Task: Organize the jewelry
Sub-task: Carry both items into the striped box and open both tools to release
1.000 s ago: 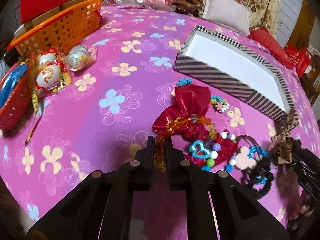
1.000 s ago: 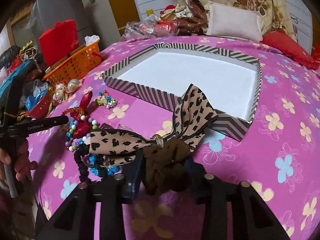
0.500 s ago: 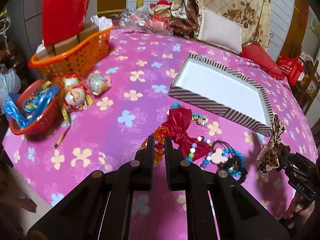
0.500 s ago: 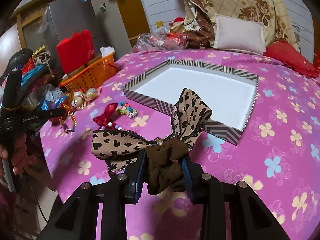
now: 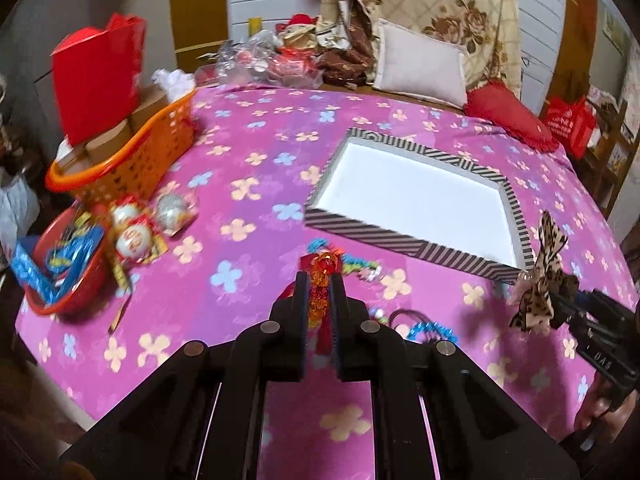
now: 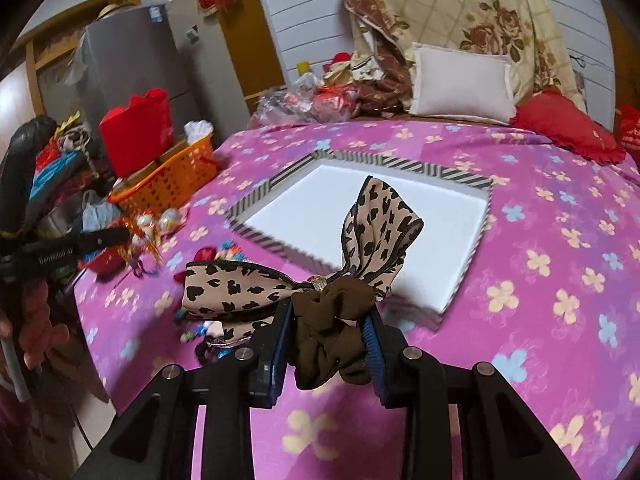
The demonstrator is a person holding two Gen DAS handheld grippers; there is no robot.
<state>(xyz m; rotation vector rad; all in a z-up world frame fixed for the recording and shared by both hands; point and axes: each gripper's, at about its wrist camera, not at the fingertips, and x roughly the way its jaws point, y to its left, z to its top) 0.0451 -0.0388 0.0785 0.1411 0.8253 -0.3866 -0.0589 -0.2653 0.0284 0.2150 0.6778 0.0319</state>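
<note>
Left gripper [image 5: 319,285] is clenching an orange bead bracelet [image 5: 321,280] between its fingers; right gripper [image 6: 328,322] is grasping a leopard-print bow scrunchie [image 6: 332,304], striped tray [image 6: 260,194] lying just ahead

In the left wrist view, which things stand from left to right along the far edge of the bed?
Red paper bag → orange basket → clear plastic bags → white pillow → red cushion → red shopping bag.

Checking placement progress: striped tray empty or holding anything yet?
Empty. The striped tray shows only bare white floor in both views; the leopard bow is held above it.
</note>
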